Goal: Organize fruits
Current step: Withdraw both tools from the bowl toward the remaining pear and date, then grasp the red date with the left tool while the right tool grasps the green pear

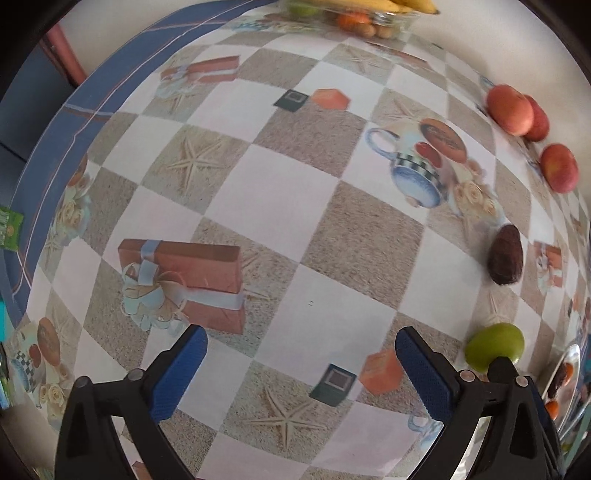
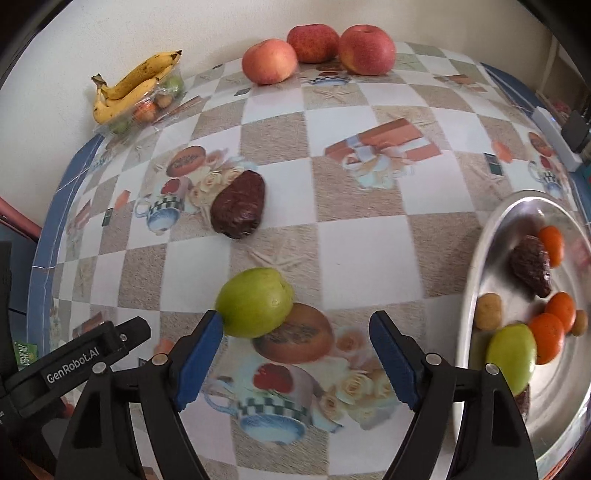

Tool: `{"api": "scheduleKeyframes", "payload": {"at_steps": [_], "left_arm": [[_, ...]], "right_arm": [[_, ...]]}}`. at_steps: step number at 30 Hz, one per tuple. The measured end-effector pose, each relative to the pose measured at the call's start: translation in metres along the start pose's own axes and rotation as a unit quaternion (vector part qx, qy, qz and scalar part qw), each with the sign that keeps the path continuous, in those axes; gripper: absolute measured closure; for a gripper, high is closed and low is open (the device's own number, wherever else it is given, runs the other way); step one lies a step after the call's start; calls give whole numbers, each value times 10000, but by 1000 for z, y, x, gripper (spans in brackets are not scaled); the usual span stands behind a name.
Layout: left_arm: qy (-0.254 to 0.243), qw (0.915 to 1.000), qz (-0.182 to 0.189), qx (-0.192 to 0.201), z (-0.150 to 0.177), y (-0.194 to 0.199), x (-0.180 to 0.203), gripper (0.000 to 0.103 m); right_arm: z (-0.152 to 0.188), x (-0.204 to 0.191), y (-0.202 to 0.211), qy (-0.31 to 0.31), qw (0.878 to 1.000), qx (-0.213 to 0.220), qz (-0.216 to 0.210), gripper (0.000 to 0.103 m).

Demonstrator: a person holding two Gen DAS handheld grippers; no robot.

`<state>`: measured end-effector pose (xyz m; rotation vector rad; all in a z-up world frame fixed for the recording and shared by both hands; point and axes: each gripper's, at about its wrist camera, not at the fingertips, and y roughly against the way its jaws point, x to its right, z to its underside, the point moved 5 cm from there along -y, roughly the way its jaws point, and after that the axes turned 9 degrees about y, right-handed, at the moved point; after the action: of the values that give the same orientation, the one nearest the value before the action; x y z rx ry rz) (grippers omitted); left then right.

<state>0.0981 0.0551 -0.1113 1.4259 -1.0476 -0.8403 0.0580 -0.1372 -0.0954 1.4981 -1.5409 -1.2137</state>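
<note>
Right gripper [image 2: 295, 354] jaws spread, empty, green fruit [image 2: 255, 302] just ahead; left gripper [image 1: 301, 363] also spread, empty. Checkered printed tablecloth [image 2: 354, 251], blue border, against a plain white wall [image 2: 207, 26].

cream wall [image 2: 207, 26], patterned tablecloth [image 2: 354, 243]

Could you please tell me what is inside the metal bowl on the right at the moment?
The metal bowl holds three oranges, a green fruit, a dark brown fruit and two small tan ones. Another dark piece shows below the green fruit, mostly hidden by it.
</note>
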Motion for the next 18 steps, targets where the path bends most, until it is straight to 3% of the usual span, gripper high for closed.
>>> {"api": "scheduleKeyframes", "payload": {"at_steps": [10,14,18], "left_arm": [[219,9997,-24,-50,-10,-9,-17,0],[163,9999,-11,-31,-17,-10,-20,0],[105,9999,-23,-27,-17,-9,-15,0]], "right_arm": [[-7,-14,-15,63,9999,12,-134,23],[-6,-18,-15,125,9998,-12,-132,48],[-6,-16,-14,57,9998,16,-198,50]]}}
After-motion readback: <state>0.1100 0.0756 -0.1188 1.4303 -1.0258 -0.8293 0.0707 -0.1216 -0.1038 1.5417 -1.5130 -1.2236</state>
